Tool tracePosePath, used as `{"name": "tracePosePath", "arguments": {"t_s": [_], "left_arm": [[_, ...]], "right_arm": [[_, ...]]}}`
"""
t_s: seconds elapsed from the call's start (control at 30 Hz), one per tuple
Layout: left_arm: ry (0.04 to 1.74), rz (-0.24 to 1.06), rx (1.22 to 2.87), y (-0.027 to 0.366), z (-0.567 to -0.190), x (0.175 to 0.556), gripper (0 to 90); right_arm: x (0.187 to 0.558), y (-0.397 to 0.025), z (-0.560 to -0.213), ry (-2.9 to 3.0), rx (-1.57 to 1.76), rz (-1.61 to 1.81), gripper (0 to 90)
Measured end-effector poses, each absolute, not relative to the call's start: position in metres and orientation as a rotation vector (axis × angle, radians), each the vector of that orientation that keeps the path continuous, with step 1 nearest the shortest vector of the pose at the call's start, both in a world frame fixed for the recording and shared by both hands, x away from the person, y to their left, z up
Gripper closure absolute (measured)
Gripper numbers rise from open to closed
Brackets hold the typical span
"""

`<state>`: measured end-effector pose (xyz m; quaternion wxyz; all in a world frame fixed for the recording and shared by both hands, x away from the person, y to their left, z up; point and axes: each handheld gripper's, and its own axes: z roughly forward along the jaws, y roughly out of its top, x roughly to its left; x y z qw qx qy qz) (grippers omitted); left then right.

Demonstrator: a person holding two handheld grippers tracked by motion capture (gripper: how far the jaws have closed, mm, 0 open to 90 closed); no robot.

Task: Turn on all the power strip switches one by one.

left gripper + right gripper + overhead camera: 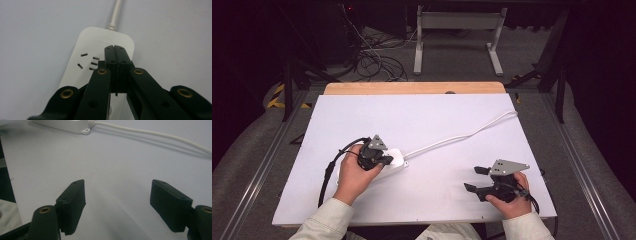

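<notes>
White power strip (pixel 100 57) is lying on the counter (pixel 437 120) under the left tool (pixel 115 48), whose jaws are pressing together on its top, seemingly working the switch, while the right tool (pixel 117 195) is waiting apart nearby, likely steadying next.

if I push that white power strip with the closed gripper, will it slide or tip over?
The power strip lies flat and low on the smooth table, so it would probably slide, not tip. Its cord looks fairly stiff and may swing it sideways.
</notes>
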<state>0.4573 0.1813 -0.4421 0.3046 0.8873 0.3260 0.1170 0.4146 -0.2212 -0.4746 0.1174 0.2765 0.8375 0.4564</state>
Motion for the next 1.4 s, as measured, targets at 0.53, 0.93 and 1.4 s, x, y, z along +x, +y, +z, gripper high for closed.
{"name": "tracePosePath", "arguments": {"t_s": [0.53, 0.93, 1.4], "left_arm": [[0.869, 0.303, 2.369, 0.1799, -0.4458, 0.4585, 89.9], [0.872, 0.299, 2.381, 0.1798, -0.4470, 0.4590, 89.9], [0.875, 0.283, 2.368, 0.1813, -0.4490, 0.4593, 90.0]], "right_arm": [[0.4144, -0.2216, -0.4742, 2.452, 0.806, 1.336, 29.2], [0.4143, -0.2210, -0.4748, 2.455, 0.808, 1.331, 29.2], [0.4141, -0.2208, -0.4747, 2.452, 0.812, 1.334, 29.2]]}}
